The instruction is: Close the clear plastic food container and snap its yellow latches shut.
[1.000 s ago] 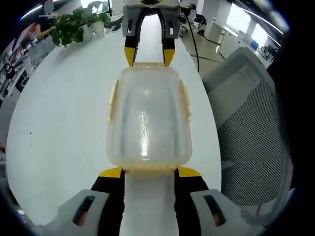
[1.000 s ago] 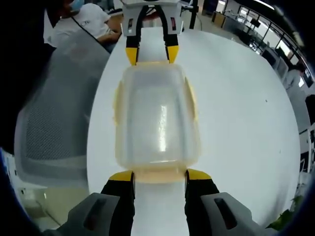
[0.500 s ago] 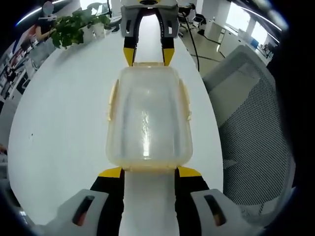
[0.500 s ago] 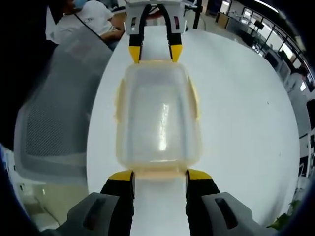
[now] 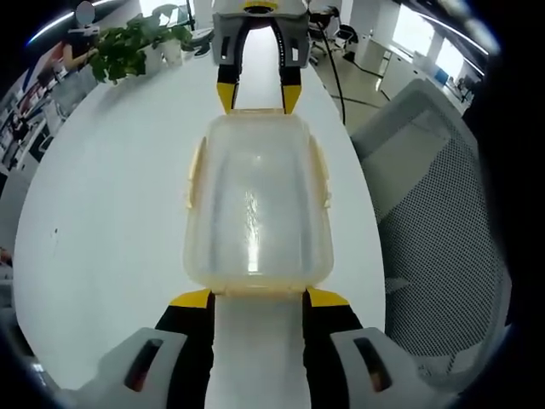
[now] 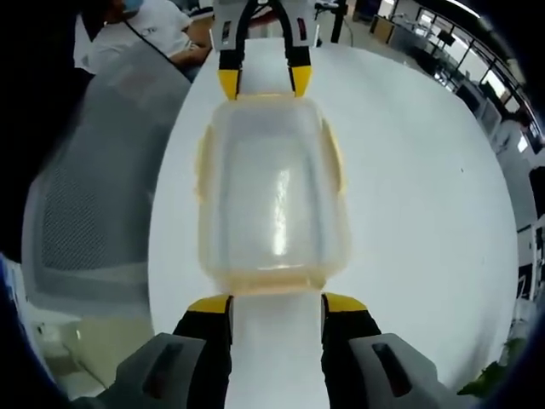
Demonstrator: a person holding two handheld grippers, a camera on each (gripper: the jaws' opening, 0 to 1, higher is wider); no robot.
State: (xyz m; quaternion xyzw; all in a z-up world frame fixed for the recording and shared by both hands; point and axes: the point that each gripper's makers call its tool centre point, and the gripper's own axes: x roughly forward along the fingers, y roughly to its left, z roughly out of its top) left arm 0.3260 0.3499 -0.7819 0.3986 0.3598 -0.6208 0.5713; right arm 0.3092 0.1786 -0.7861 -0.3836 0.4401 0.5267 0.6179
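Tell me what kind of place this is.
Probably an open-plan office: a grey mesh office chair beside the round white table, a potted green plant at its far edge, and a seated person beyond.

Office surroundings around a white table

A white round-edged table (image 5: 111, 196) spreads across the middle of the left gripper view, bare and glossy. At that view's upper left a leafy green potted plant (image 5: 128, 43) stands near the table's far edge, with blurred desks behind it. A grey mesh office chair (image 5: 434, 213) takes up the right side, and bright windows (image 5: 426, 43) sit at the upper right. In the right gripper view the same kind of mesh chair (image 6: 85, 187) lies at the left; above it, at the upper left, a person in a white shirt (image 6: 153, 30) sits at the table's edge. Green leaves (image 6: 498, 371) peek in at the lower right.
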